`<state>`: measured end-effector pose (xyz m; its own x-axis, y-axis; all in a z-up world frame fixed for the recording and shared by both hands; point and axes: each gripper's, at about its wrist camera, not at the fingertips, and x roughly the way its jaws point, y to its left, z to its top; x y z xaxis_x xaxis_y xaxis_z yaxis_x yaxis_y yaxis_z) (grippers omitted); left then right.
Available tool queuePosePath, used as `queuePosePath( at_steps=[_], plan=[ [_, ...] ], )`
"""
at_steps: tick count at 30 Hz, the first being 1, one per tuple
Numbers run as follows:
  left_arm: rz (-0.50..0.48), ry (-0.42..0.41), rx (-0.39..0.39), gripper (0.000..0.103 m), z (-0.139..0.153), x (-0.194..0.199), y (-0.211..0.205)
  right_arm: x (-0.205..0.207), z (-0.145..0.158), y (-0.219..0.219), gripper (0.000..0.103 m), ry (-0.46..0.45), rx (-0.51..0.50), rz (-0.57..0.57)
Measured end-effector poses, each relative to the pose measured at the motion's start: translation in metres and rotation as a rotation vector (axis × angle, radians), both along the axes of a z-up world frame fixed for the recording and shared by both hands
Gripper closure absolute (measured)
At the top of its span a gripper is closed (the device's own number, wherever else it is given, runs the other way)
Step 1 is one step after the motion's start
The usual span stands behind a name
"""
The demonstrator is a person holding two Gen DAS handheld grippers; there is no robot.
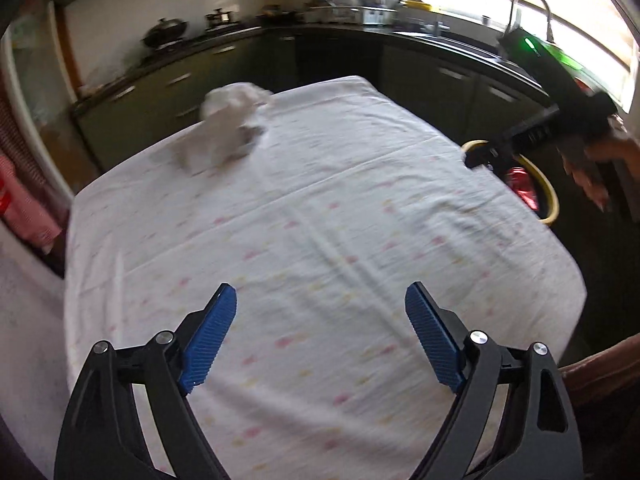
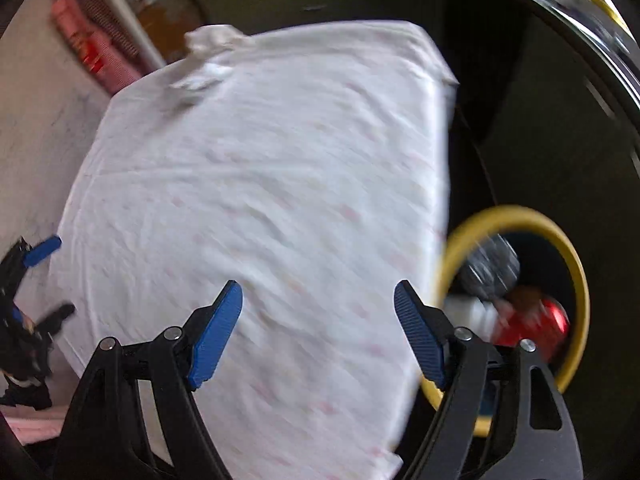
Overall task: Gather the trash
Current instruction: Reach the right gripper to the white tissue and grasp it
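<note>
Matt creased tablecloth, crumpled white paper, ribbed blue fingers, glossy red can.

Black linkage arms, silver pivot screws, ribbed blue jaws

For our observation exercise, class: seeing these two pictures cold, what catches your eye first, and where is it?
The white cloth-covered table fills both views. A crumpled white tissue heap sits at its far left corner. Beside the table's right edge stands a yellow-rimmed bin holding a red can. Both grippers, left and right, hang open and empty.
</note>
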<state>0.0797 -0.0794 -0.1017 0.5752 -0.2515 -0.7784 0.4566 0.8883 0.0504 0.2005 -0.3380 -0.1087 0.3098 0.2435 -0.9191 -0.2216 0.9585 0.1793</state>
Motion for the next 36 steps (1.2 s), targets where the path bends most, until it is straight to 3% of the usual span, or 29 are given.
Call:
queuePosePath(
  at_steps=[4,10,17,21,28,36],
  plan=[
    [0.036,-0.005,-0.008,0.018,-0.004,-0.004,0.029,0.040,0.007,0.053,0.029,0.018,0.048,0.054],
    [0.072,-0.007,-0.020,0.017,-0.010,-0.007,0.057,0.103,0.012,0.097,0.029,0.056,0.112,0.018],
    [0.088,-0.011,0.000,0.017,-0.018,-0.007,0.078,0.181,0.044,0.123,0.029,-0.056,0.050,-0.045],
    [0.096,-0.009,0.005,0.017,-0.022,-0.004,0.085,0.219,0.046,0.139,0.033,-0.070,0.001,-0.051],
    [0.102,-0.004,0.007,0.017,-0.024,0.001,0.092,0.249,0.030,0.167,0.039,-0.007,-0.025,0.003],
    [0.104,-0.002,0.002,0.017,-0.025,0.003,0.097,0.244,0.008,0.207,0.039,0.003,-0.166,0.121]
  ],
)
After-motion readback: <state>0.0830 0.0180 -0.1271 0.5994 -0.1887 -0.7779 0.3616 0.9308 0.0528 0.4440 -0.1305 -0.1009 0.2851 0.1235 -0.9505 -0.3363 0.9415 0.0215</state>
